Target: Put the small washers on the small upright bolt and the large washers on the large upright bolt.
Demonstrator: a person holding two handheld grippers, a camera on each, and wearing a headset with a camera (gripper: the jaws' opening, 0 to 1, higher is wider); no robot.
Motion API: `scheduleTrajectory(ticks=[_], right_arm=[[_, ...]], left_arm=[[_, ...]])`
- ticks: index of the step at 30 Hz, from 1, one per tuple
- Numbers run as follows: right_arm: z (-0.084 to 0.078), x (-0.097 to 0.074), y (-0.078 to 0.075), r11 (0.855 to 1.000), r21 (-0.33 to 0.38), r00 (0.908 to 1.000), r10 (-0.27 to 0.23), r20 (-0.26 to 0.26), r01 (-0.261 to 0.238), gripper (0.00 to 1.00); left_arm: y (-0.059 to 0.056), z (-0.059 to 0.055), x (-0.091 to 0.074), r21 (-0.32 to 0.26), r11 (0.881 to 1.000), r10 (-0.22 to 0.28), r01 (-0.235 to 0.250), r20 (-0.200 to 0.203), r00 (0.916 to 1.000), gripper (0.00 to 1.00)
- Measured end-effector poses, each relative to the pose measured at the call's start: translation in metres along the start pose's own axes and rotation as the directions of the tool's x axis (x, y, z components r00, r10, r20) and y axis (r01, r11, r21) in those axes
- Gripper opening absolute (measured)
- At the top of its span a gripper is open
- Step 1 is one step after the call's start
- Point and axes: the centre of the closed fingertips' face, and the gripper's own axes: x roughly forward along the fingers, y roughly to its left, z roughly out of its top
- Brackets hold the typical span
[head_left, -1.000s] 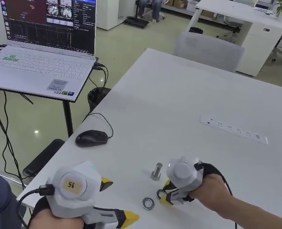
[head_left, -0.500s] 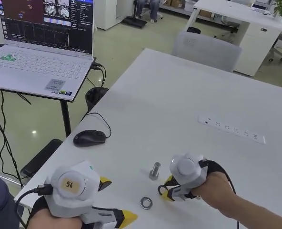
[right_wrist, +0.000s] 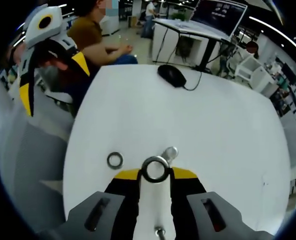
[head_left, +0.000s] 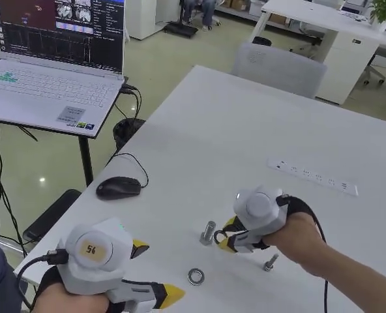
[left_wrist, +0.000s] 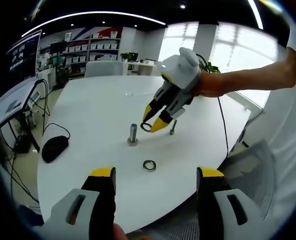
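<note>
I'm holding a washer (right_wrist: 144, 171) clamped on edge between the tips of the right gripper (right_wrist: 156, 175), so in the right gripper view its hole is facing straight back along the jaws. Everything is turning on how that ring is sitting against the large upright bolt (right_wrist: 169, 153). The bolt is standing with its long axis vertical on the tabletop (head_left: 245, 130). In the head view it is lying just to the left of the right gripper's tips, and it is appearing just past the ring in the right gripper view.

In the left gripper view the washer is hanging about level with the bolt's top and just beside it, not over it and not touching it. I'm judging that the hole is not lining up with the shank, so the ring would need tipping flat and shifting left before lowering.

The small upright bolt (head_left: 269, 263) is standing behind the right gripper, on my side of it, and I'm reading the ring as too wide for that one. A second washer (head_left: 195, 276) is lying flat on the tabletop between the two grippers. The left gripper (left_wrist: 155, 175) is waiting near it with its jaws apart and holding nothing, but the right gripper is plainly the nearer one to the large bolt.
</note>
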Motion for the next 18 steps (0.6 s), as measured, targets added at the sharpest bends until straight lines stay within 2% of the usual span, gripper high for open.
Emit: scheduleTrajectory(ticks=[9,18], right_arm=[[0.014,0.006,-0.014,1.0,-0.014,1.0,-0.006,-0.002,0.006,0.24],[0.014,0.017,-0.024,1.0,0.018,0.9997,-0.001,-0.023,0.001,0.24]], left_arm=[[-0.004,-0.003,0.002,0.011,1.0,-0.012,0.012,-0.012,0.9999,0.65],[0.001,0.0,0.0,0.009,1.0,-0.005,0.005,-0.008,1.0,0.65]])
